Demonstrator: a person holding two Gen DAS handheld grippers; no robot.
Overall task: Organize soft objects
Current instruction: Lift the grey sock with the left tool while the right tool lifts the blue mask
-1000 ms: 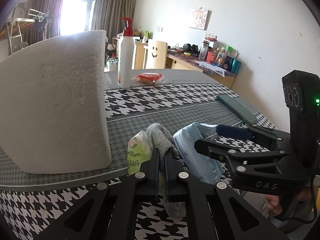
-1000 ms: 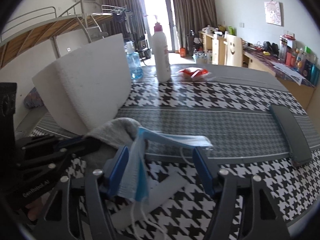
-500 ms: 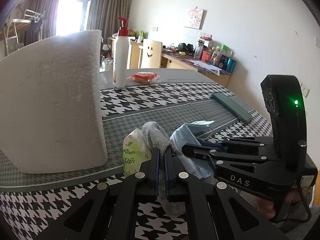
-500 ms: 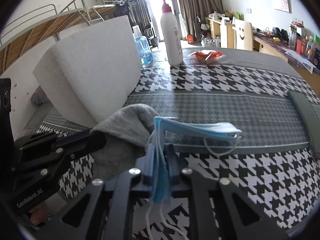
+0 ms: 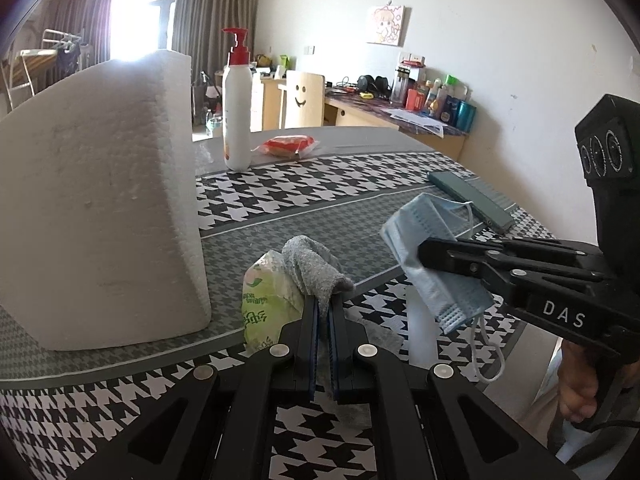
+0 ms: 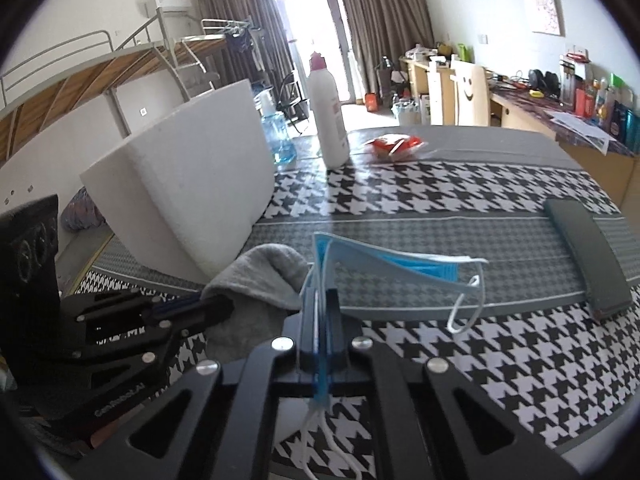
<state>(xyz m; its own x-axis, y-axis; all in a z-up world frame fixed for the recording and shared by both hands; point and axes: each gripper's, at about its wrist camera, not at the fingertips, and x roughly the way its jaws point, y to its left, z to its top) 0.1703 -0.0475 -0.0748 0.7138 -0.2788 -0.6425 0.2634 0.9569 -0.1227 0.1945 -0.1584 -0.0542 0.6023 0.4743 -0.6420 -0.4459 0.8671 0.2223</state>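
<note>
The left gripper is clamping a grey cloth near the tabletop's front edge, beside a green tissue pack. The right gripper is pinching a blue face mask, holding it above the tabletop.

Counter covered in black-and-white houndstooth cloth with grey bands. Carries a large white foam block at the left, a white pump bottle with red top and a red-and-clear snack packet toward the far edge, and a flat dark green rectangular case at the right. At the near edge, holds a green-and-white tissue pack.
</note>
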